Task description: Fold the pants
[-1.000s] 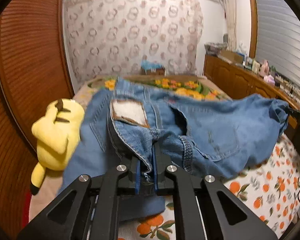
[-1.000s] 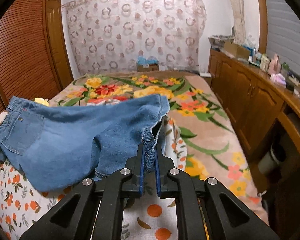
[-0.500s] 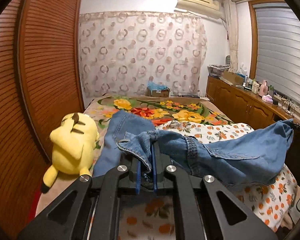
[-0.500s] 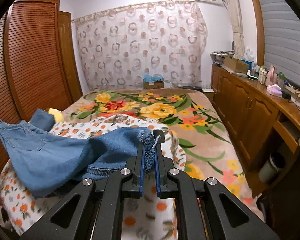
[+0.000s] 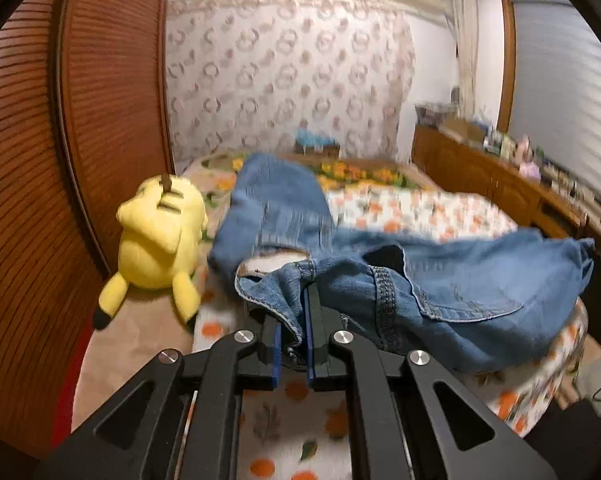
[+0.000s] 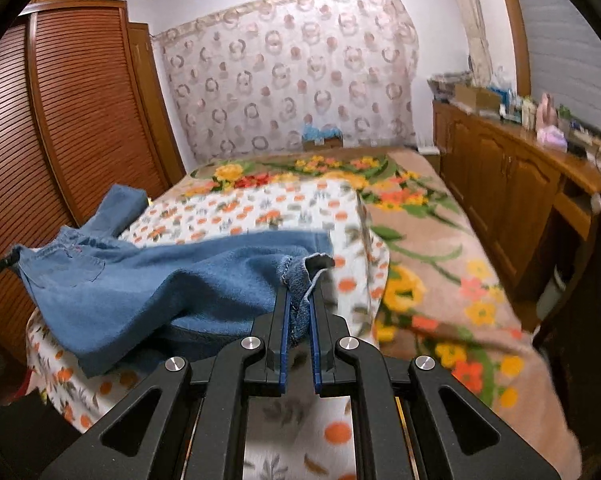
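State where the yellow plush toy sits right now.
In the left wrist view the yellow plush toy sits left of the jeans, beside the slatted wooden door.

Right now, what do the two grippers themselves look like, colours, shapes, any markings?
The left gripper and right gripper look identical: matte black angular linkage arms with triangular cut-outs, joined by round silver pivot bolts. Each has two narrow, flat black jaws lined on the inner face with blue pads. No cables, labels or printed markings show, and no hands or sleeves are in view.
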The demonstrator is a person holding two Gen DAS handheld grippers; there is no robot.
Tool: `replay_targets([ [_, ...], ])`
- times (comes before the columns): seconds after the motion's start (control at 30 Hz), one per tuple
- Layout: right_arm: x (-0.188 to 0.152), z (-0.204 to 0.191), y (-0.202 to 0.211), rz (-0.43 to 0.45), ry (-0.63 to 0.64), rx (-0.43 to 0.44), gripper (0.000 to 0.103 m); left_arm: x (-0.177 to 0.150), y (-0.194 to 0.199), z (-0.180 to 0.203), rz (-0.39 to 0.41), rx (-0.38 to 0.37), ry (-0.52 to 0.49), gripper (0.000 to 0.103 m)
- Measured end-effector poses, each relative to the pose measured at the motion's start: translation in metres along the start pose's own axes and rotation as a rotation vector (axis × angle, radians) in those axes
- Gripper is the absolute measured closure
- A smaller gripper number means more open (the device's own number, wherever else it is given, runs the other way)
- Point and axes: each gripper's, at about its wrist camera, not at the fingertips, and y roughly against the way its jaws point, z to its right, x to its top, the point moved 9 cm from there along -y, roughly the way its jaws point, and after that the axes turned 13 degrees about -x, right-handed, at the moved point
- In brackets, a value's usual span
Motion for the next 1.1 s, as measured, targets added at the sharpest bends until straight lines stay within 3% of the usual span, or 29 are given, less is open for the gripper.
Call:
replay_targets([
  [0.1,-0.016,0.006,-0.017,-0.067,-0.013,-0.011,0.094,-0.018,-0.007,-0.001,-0.048,0.007,0.010,0.090],
  [0.2,-0.017,0.011,-0.029,-0.105,-0.032,-0.017,0.087,-0.024,-0.008,-0.002,-0.065,0.015,0.009,0.074],
  [0.27,-0.013,0.010,-0.031,-0.103,-0.036,-0.030,0.082,-0.021,-0.005,0.001,-0.059,0.017,-0.005,0.058],
  [0.33,-0.006,0.013,-0.032,-0.092,-0.037,-0.042,0.067,-0.015,-0.001,0.004,-0.044,0.014,-0.009,0.052],
  [0.37,-0.006,0.012,-0.030,-0.086,-0.038,-0.044,0.064,-0.014,-0.001,0.004,-0.040,0.014,-0.009,0.043],
  [0.47,-0.001,0.011,-0.029,-0.071,-0.040,-0.048,0.059,-0.007,0.000,0.015,-0.016,-0.019,-0.017,0.026],
  [0.7,-0.016,-0.005,-0.031,-0.065,-0.028,-0.021,0.050,-0.002,-0.025,0.054,-0.029,-0.086,-0.048,0.025],
  [1.1,-0.038,0.001,-0.025,-0.094,0.016,-0.027,0.048,-0.002,-0.063,0.120,-0.075,-0.177,-0.095,0.025],
])
